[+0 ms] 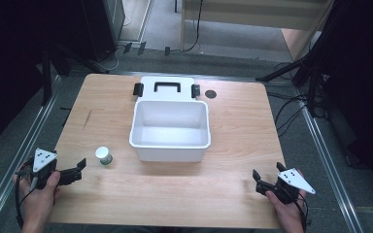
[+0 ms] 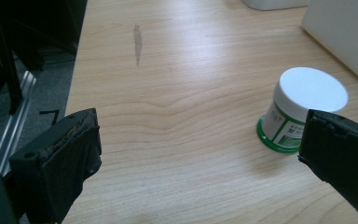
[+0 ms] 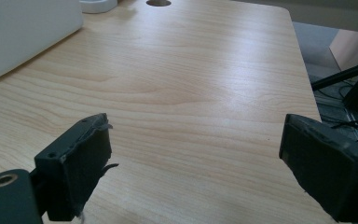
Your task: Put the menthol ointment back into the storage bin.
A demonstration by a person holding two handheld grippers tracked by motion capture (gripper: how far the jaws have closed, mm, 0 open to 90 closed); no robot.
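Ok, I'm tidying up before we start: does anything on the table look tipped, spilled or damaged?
Mostly no. The small jar stands on its wider green-rimmed end, possibly upside down. A dark smudge marks the table near its left edge. The white bin sits upright, open.

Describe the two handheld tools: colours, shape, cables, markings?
Both are black two-jaw units. The left tool and right tool each carry a pale grey three-cornered plate with small dark dots on top. Jaw faces are flat, black, worn-looking pads, frayed at the edges. A thin black cable trails from the left one. No sleeves are visible.
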